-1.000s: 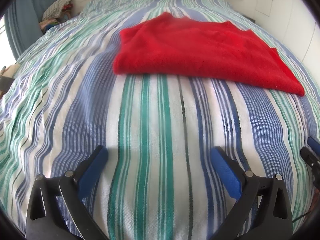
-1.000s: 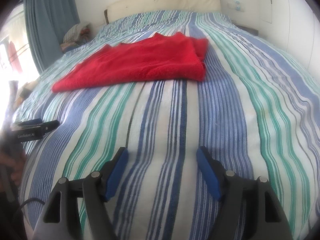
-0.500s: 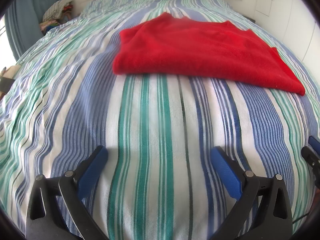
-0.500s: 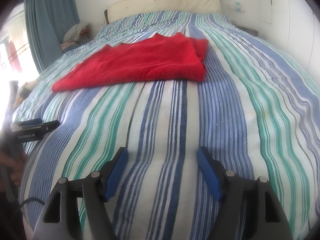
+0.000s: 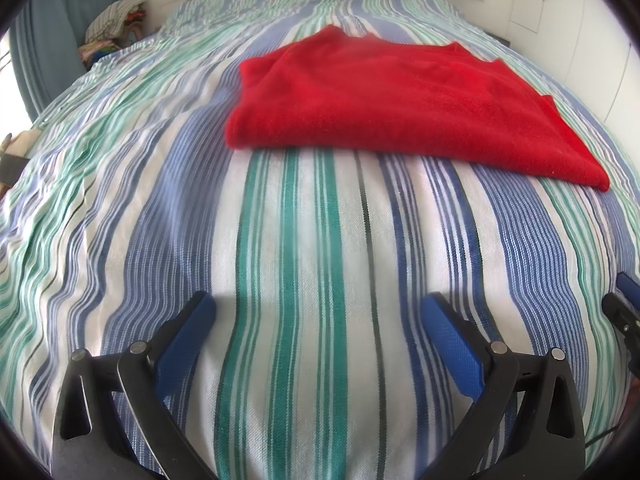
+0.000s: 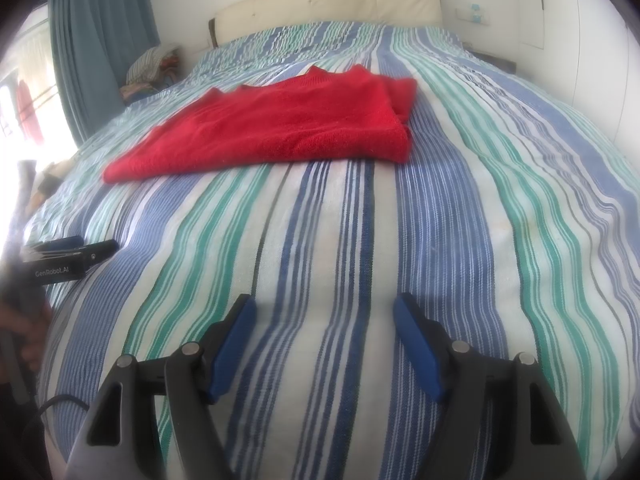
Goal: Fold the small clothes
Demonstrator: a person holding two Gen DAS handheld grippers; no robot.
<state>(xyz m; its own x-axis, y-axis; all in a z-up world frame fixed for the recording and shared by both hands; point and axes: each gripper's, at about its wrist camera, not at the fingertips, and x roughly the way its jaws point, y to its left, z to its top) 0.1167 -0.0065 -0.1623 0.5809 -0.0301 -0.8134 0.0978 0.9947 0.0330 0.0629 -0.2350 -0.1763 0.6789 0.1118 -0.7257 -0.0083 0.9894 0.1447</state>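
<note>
Bed (image 5: 320, 280): striped cover
Red garment (image 5: 400, 108): folded flat, mid-bed
Left tongs (image 5: 320, 316): open, empty
Right tongs (image 6: 324, 316): open, empty

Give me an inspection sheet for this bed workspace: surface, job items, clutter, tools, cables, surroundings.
Surface: striped bedspread, blue, green and white, rumpled toward its left side in the left wrist view.
Job's things: red garment, folded over into layers, lying flat on the bedspread beyond both tools.
Clutter: nothing seen on the bedspread besides the garment.
Grippers: left tool open, empty, over bare bedspread; right tool open, empty, likewise. Neither touches the garment.
Cables: thin dark cable at the lower left of the right wrist view.
Surroundings: cream headboard, blue curtain, pile of fabrics beside the bed, white wall.
</note>
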